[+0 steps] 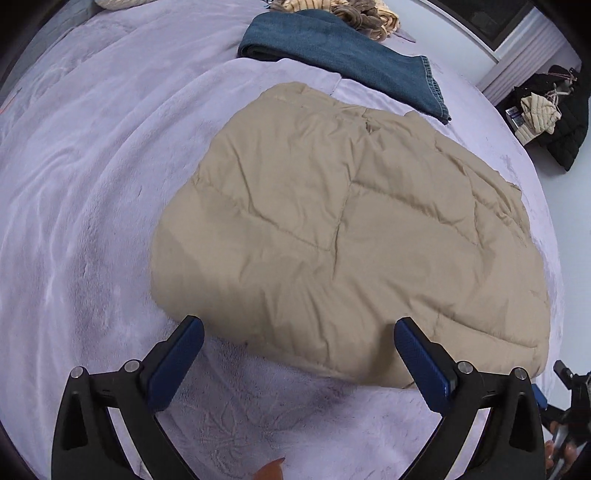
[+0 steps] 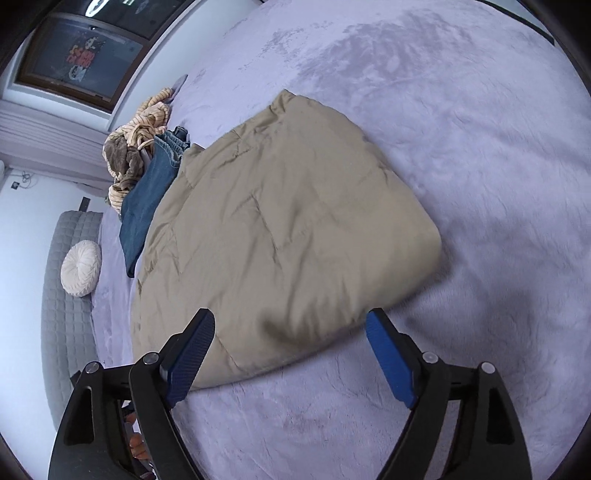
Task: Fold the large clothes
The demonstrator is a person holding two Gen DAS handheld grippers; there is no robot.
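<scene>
Blue-padded fingers (image 1: 177, 369) of the left hand-held gripper (image 1: 299, 334) frame the bottom of its view, spread wide and holding nothing. Its tips hover at the near edge of a beige quilted jacket (image 1: 332, 229); whether the right-hand pad brushes the fabric cannot be told. The right hand-held gripper (image 2: 291, 328) is likewise spread wide and empty, its fingertips straddling the near corner of the same jacket (image 2: 280, 229), close to the cloth but not pinching it.

Beyond the fingers, the jacket lies on a bed covered with a lilac plush blanket (image 1: 74, 221). It forms a compact, puffy, roughly rectangular bundle with no sleeves or hood sticking out, and its near edge is rounded like a fold. It looks largely folded already; what may remain is a last halving or tidying, then moving on.

Seen from the left hand, at about 12 o'clock beyond the jacket, lie folded blue jeans (image 1: 332, 48), just beside it and apparently finished. Past them, at the bed's far edge, sits a crumpled striped tan garment (image 1: 354, 13), seemingly still waiting to be folded. At 3 o'clock, off the bed, dark clothing (image 1: 561, 122) is heaped. From the right hand, a round cream cushion (image 2: 81, 267) rests at 9 o'clock.
</scene>
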